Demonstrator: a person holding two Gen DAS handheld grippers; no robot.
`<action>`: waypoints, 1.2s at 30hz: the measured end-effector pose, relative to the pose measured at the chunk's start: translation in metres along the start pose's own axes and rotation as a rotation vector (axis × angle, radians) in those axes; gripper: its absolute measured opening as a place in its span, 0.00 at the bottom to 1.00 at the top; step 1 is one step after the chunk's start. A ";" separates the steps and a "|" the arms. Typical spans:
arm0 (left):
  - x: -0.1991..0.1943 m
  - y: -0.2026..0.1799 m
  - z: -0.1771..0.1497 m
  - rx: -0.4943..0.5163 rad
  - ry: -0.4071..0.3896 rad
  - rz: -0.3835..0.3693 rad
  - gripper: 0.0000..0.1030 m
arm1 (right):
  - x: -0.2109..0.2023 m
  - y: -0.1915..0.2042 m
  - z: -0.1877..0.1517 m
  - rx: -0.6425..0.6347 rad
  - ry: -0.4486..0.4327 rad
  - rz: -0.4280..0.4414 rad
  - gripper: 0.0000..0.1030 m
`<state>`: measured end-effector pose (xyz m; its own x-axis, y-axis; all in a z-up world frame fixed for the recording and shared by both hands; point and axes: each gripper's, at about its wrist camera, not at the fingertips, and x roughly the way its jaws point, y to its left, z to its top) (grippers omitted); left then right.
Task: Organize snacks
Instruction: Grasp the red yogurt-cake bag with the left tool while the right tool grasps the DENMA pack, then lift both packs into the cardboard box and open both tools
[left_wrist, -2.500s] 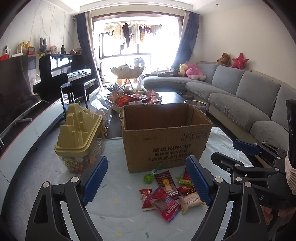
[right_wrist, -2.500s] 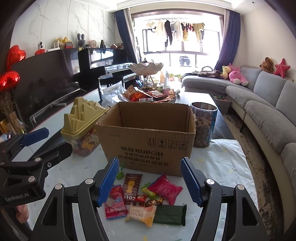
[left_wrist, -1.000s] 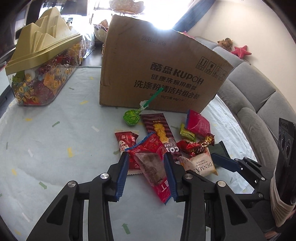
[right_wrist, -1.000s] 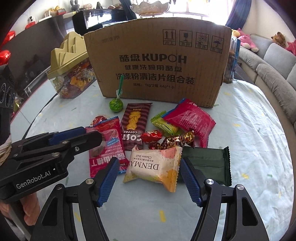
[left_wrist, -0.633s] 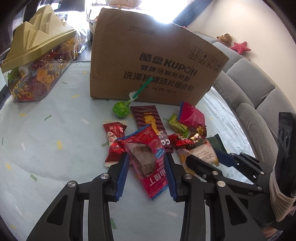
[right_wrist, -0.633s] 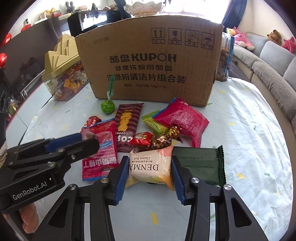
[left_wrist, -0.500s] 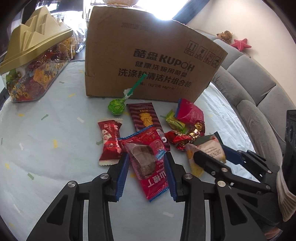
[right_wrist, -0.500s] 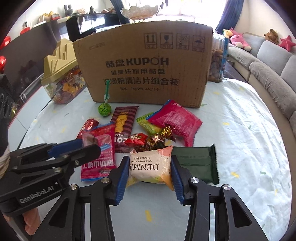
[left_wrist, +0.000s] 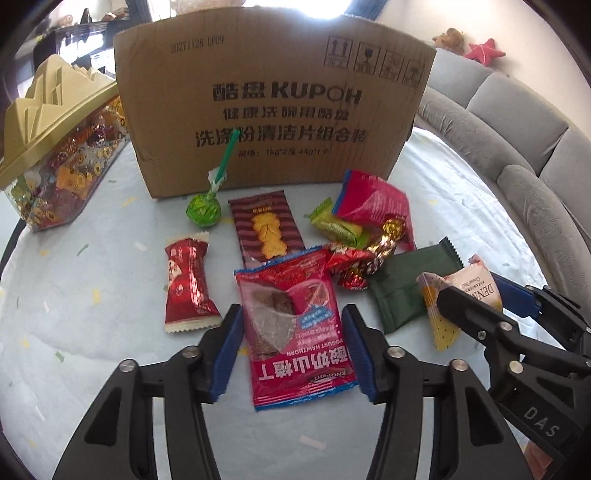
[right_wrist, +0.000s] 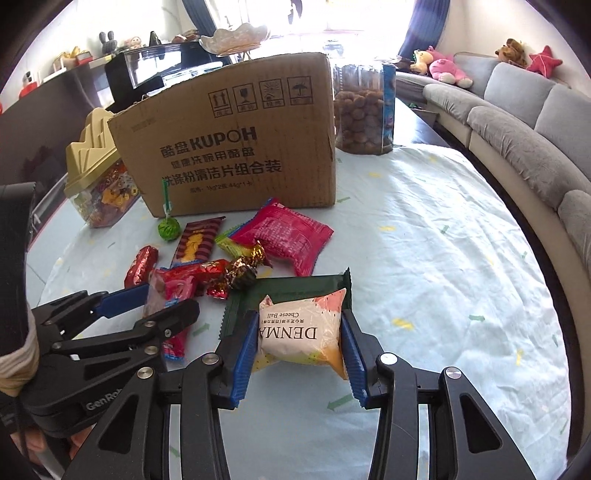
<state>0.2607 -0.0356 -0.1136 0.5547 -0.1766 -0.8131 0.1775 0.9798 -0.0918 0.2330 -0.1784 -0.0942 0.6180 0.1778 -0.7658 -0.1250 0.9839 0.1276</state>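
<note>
Pouch (left_wrist: 295, 325) sits clamped between the left gripper (left_wrist: 293, 347) pads; Denma bag (right_wrist: 303, 332) likewise in the right gripper (right_wrist: 300, 347). Both now ride higher than 0.5 s ago, box (left_wrist: 273, 99) ahead.

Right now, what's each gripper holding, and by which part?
Left gripper: red yogurt hawthorn packet, clamped across its side edges. Right gripper: DENMA cheese ball packet, also by its side edges.

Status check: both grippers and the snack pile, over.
Left gripper shut on red hawthorn packet. Right gripper shut on Denma cheese ball bag. Cardboard box upright behind the pile; nothing blocking it.
</note>
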 end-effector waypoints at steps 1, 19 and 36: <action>-0.001 0.001 0.000 -0.003 -0.005 -0.003 0.46 | 0.000 0.000 0.000 0.000 0.001 0.002 0.43; -0.061 0.023 -0.005 -0.031 -0.111 -0.029 0.39 | -0.021 0.018 0.002 -0.038 -0.039 0.033 0.43; -0.117 0.030 0.060 -0.008 -0.298 0.005 0.39 | -0.063 0.035 0.062 -0.086 -0.202 0.046 0.43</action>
<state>0.2497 0.0087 0.0133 0.7697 -0.1902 -0.6094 0.1684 0.9813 -0.0935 0.2381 -0.1545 -0.0027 0.7518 0.2307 -0.6178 -0.2172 0.9712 0.0983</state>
